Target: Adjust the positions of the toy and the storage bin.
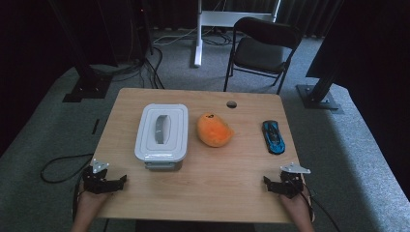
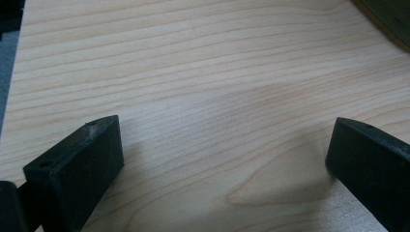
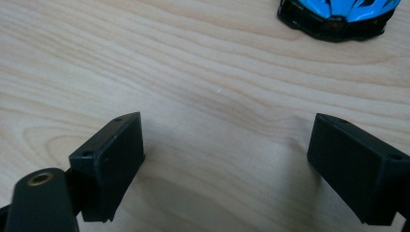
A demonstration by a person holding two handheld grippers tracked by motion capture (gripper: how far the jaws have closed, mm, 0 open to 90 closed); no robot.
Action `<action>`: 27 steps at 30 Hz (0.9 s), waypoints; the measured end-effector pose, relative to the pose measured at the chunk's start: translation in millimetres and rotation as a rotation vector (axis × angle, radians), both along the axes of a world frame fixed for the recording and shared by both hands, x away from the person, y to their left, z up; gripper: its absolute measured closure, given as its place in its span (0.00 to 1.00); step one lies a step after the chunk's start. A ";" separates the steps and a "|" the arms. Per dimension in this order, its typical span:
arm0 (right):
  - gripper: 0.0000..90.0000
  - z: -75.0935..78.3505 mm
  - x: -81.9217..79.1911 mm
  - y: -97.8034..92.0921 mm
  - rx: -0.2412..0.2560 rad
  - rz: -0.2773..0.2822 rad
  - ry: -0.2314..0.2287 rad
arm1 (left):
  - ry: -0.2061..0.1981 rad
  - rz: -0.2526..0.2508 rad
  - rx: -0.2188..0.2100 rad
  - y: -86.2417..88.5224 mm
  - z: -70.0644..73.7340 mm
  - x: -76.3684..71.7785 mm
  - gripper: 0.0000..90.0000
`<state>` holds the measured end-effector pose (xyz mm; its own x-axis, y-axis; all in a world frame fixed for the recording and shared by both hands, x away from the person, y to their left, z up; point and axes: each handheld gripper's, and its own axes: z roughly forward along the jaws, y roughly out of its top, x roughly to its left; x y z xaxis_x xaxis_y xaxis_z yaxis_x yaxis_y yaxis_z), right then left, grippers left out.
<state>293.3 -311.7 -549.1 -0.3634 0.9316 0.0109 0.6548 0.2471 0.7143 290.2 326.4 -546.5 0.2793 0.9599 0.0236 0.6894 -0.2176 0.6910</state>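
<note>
- Wooden table (image 1: 212,179), light grain, carries every item noted here; landmark is the white lidded box (image 1: 161,131), which stands left of the table's centre.
- Orange plush toy (image 1: 213,129) lies just right of the box, close to it but apart.
- Blue toy car (image 1: 273,137) lies farther right of the box, beyond the plush toy, well apart from both.
- Left gripper (image 1: 121,181) sits at the near table edge, nearer the person than the box and a little to its left. Jaws spread wide, nothing between them; bare wood beneath in the left gripper view (image 2: 225,145).
- Right gripper (image 1: 267,182) sits at the near edge far right of the box, nearer the person than the car. Jaws likewise wide apart and empty (image 3: 225,145).
- The car's black-and-blue end (image 3: 338,17) shows at the top of the right gripper view, well clear of the jaws.
</note>
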 end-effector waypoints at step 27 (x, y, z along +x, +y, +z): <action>0.15 24.8 6.0 -8.9 0.022 -0.057 -0.003 | 0.009 -0.006 -0.011 1.1 -0.1 2.6 0.00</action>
